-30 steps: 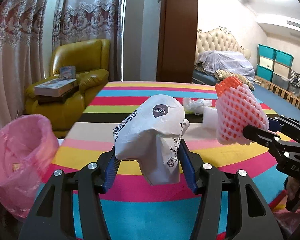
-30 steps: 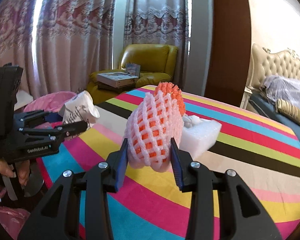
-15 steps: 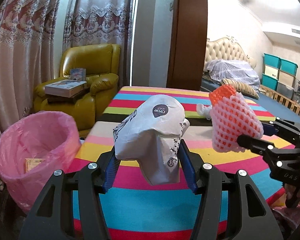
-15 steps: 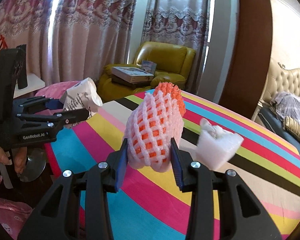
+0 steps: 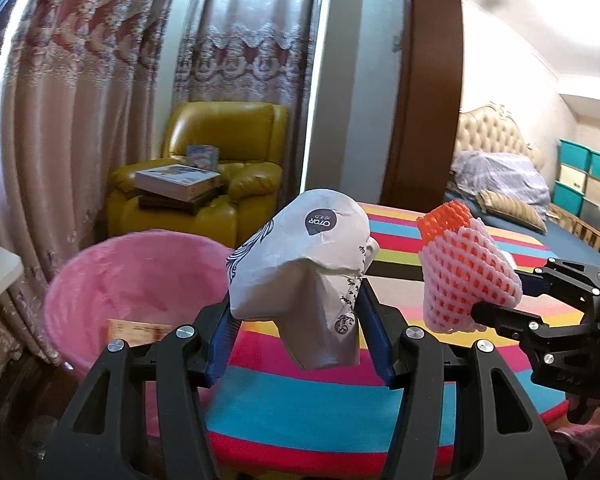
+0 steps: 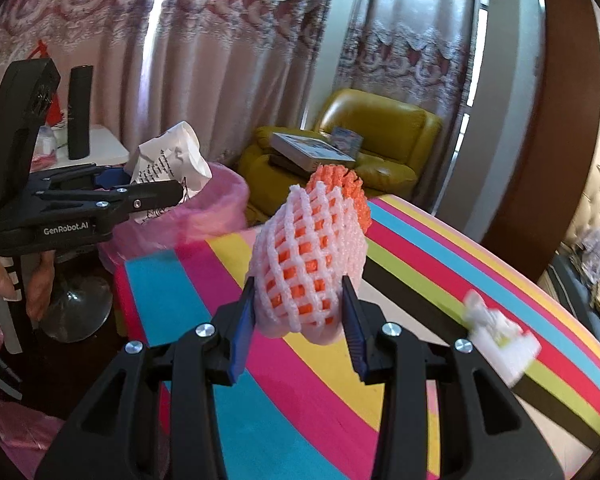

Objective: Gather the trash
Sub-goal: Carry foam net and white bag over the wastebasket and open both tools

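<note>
With both loads clamped and neither yet dropped, the collection stood roughly at its midpoint: the left gripper (image 5: pixel 296 344) had its blue-padded fingers (image 5: pixel 219 346) closed on a crumpled white paper bag (image 5: pixel 304 280) printed with a dark logo, held aloft near the edge of the striped desk (image 5: pixel 332 408), while the right gripper (image 6: pixel 300 332) pinched a pink foam fruit net (image 6: pixel 308 268) with an orange net tucked inside it, carried above the desk's rainbow cloth. Just beyond the left gripper, off the desk's corner, waited the bin lined with a pink bag (image 5: pixel 136 280); a piece of yellowish card or paper (image 5: pixel 138 332) already lay inside, suggesting some rubbish had gone in. From the right wrist view the paper bag appeared to hang at or above the bin's rim, so its release looked the nearest remaining step, with the foam net to follow. Farther along the desk a white foam block with a wad of tissue-like scrap (image 6: pixel 500 340) was blurred but plainly uncollected, leaving at least one more pick-up. Behind it all sat a yellow leather armchair (image 5: pixel 220 168) stacked with books, patterned curtains (image 5: pixel 80 100), and, past a wooden door frame, a bed with a tufted headboard (image 5: pixel 496 152).
</note>
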Motion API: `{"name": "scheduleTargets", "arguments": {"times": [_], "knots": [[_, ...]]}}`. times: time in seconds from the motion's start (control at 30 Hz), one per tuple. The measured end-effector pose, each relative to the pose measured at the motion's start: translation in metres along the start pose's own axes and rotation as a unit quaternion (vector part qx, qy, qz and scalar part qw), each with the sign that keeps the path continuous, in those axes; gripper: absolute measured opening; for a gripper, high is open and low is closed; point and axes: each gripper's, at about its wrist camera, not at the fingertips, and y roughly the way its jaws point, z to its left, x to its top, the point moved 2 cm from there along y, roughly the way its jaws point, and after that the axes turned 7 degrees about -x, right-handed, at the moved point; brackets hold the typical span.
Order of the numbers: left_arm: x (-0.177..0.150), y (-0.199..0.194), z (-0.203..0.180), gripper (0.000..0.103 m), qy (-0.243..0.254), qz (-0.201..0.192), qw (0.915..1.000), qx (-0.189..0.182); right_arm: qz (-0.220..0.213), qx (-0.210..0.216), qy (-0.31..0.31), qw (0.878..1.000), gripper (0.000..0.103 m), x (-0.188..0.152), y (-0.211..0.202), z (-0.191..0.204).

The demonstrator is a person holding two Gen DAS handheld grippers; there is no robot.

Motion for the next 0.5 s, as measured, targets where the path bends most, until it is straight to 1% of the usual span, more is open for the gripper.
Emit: {"name": "scheduleTargets", "arguments": {"times": [0.23,0.3,0.4,0.5], "knots": [[0.007,-0.013,0.05,0.053,-0.03,-0.008,0.9985,0.046,-0.02,0.038,-0.024,0.999,0.039,0.045,0.025,0.029],[0.009,-0.012,0.065,0.053,-0.039,-0.003,0.9976,0.057,-0.023,0.049,-0.028,0.998,0.039,0.058,0.034,0.037],[0.011,-0.01,0.087,0.053,-0.054,0.002,0.9962,0.068,-0.026,0.071,-0.035,0.997,0.04,0.078,0.05,0.051],[0.014,-0.007,0.11,0.053,-0.077,0.006,0.9941,0.077,-0.025,0.084,-0.043,0.995,0.041,0.093,0.066,0.064]]}}
